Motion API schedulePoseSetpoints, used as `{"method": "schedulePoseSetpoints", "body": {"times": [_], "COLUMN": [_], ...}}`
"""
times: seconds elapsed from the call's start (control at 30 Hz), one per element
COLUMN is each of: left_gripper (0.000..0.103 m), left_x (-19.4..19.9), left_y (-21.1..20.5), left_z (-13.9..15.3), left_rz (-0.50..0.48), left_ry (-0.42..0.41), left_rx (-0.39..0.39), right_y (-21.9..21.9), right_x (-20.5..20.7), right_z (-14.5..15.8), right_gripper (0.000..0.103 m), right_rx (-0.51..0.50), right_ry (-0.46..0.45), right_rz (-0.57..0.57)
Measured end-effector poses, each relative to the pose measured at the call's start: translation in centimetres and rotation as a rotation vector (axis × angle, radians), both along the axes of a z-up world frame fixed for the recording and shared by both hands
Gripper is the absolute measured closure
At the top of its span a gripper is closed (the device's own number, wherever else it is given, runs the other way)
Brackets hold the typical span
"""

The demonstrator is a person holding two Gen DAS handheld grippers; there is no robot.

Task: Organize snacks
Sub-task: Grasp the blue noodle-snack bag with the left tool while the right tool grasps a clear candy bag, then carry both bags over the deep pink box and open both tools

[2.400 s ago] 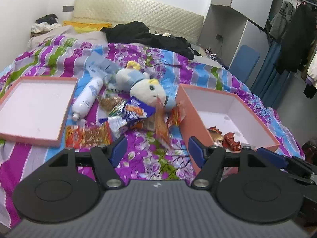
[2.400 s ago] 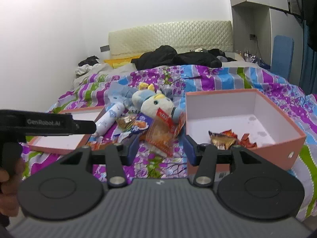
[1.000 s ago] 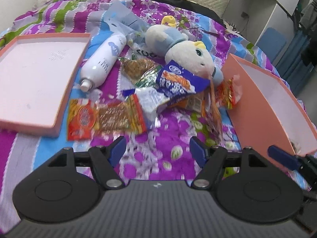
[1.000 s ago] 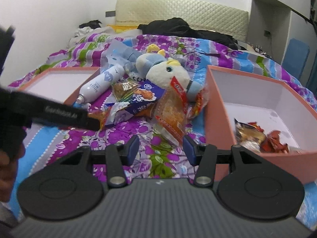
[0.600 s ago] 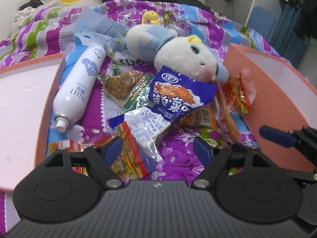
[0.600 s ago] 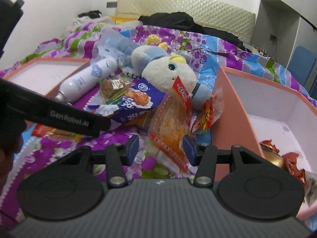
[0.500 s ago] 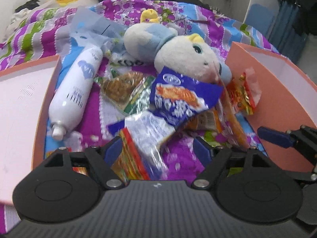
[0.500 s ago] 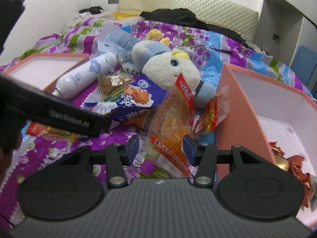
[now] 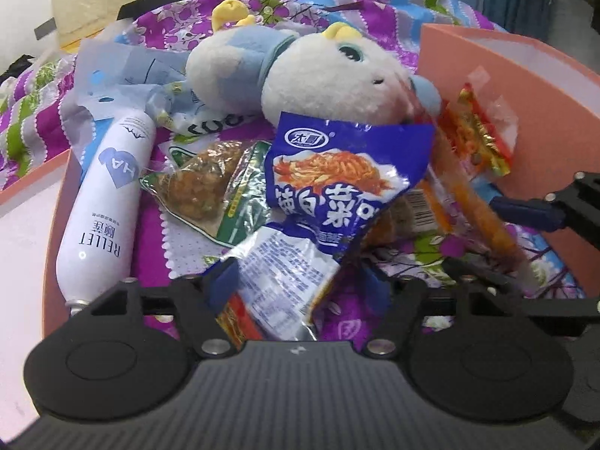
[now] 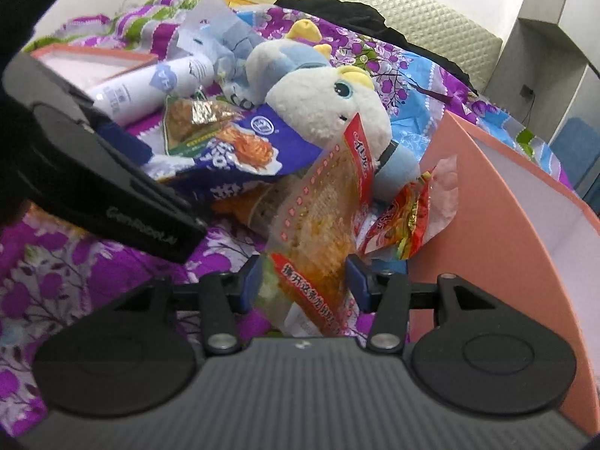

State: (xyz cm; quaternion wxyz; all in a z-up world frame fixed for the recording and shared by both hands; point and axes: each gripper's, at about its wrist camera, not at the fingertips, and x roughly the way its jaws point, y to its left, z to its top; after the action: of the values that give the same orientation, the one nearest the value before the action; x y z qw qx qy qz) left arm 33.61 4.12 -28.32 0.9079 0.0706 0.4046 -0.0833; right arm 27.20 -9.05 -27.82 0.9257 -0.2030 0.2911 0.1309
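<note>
Snack packets lie in a pile on the bedspread. My left gripper (image 9: pixel 298 288) is open, its fingers on either side of the lower end of a blue snack bag (image 9: pixel 337 187), which also shows in the right wrist view (image 10: pixel 240 153). My right gripper (image 10: pixel 305 281) is open around the lower end of a clear orange snack packet (image 10: pixel 322 210). A small red packet (image 10: pixel 405 217) leans on the pink box (image 10: pixel 506 225). A green packet (image 9: pixel 210 183) lies left of the blue bag.
A white plush toy (image 9: pixel 330 86) lies behind the pile. A white spray bottle (image 9: pixel 105 202) lies at the left beside the pink lid (image 9: pixel 26 225). The left gripper's body (image 10: pixel 105 187) crosses the right wrist view.
Both grippers have moved forward and down into the snack pile. The blue bag now sits between the left fingers and the orange packet between the right fingers.
</note>
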Motion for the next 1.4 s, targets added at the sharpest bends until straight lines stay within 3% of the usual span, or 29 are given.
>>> {"method": "schedulePoseSetpoints", "body": {"times": [0.1, 0.23, 0.4, 0.93, 1.4], "left_gripper": [0.049, 0.068, 0.080, 0.085, 0.086], "left_x": [0.1, -0.4, -1.6, -10.2, -17.9], "left_y": [0.2, 0.0, 0.2, -0.8, -3.2], "left_z": [0.2, 1.3, 3.1, 9.0, 12.7], "left_rz": [0.009, 0.016, 0.044, 0.131, 0.168], "left_ry": [-0.005, -0.022, -0.029, -0.026, -0.067], "left_rx": [-0.010, -0.010, -0.042, -0.195, -0.228], "right_y": [-0.1, -0.8, -1.8, -4.1, -7.4], "right_x": [0.0, 0.1, -0.2, -7.1, -13.2], "right_z": [0.1, 0.8, 2.2, 8.0, 10.8], "right_gripper": [0.061, 0.083, 0.086, 0.087, 0.087], "right_rx": [-0.011, 0.000, 0.033, 0.172, 0.276], "right_ry": [-0.003, -0.013, -0.012, -0.022, -0.016], "right_rz": [-0.008, -0.041, -0.054, -0.043, -0.055]}}
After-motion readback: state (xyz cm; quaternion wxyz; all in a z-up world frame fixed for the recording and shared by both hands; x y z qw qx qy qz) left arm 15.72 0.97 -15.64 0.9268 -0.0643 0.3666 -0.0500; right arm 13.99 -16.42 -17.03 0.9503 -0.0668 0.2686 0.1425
